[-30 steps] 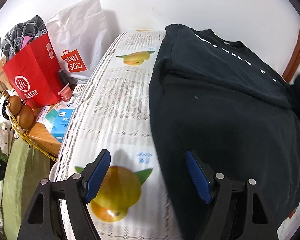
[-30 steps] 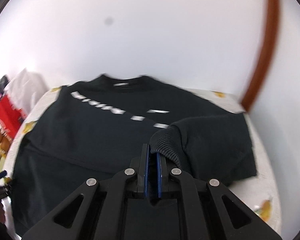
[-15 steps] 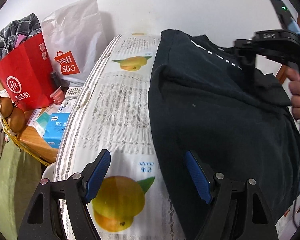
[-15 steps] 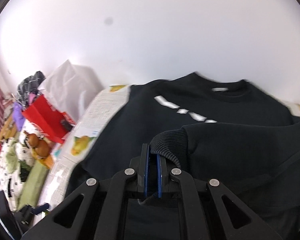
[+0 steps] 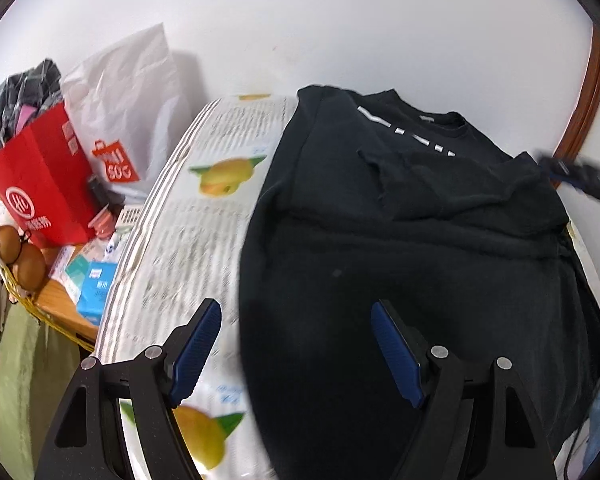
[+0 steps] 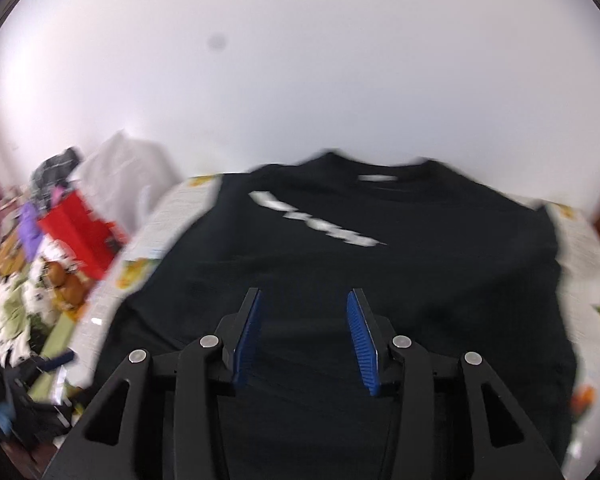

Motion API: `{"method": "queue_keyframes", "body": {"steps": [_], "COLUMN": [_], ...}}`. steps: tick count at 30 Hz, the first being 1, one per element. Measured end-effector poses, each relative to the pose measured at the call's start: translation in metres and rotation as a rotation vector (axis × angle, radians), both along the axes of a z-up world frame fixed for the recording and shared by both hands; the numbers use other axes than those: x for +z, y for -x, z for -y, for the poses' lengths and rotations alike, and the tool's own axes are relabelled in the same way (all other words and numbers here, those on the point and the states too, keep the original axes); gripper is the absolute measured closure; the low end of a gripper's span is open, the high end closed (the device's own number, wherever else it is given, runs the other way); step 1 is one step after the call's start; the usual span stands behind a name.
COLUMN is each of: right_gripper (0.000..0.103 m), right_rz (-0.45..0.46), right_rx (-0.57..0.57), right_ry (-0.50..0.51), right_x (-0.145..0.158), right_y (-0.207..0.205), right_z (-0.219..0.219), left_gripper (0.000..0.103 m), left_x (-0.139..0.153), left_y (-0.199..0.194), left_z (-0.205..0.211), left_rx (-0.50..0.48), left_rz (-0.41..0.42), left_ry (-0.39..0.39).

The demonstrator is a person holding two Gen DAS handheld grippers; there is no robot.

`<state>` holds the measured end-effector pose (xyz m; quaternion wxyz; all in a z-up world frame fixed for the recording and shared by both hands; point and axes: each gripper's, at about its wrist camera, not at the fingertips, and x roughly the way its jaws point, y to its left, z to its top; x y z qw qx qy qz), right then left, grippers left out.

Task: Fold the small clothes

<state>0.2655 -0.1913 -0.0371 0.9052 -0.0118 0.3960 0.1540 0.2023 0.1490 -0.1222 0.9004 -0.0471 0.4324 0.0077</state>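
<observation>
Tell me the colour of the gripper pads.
Blue; the ribbed pads show best in the left wrist view.

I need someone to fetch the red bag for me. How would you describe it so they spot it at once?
Look left of the fruit-print cloth under the black sweatshirt, to the cluttered wooden side table. The red paper bag stands there before a white shopping bag; it alone is bright red, with a white circular logo.
</observation>
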Motion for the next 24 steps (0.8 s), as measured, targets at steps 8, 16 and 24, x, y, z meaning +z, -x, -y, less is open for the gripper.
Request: {"method": "queue_keyframes", "body": {"steps": [8,16,24], "right_gripper": [0.083,0.084,0.087], "right_rz": [-0.060,-0.104,-0.119], "right_rx": [-0.153,-0.189,-0.213], "right_ry": [0.107,0.055,0.022], "right_x": [-0.040,-0.078,-0.098], "right_y": [0.020,0.002,-0.004], "right_z": [0.126,0.160,0.166], "left_gripper": [0.027,0.028,0.052], "left_x": [0.015,0.001,-0.019], "left_y": [-0.036,-0.077,-0.118], "left_z": [0.034,0.064,0.084], "left_rx": [0.021,0.027,-0.004], "left_rz": [0.041,0.013,-0.006], "left_ry": [-0.017,-0.041,-0.071]}}
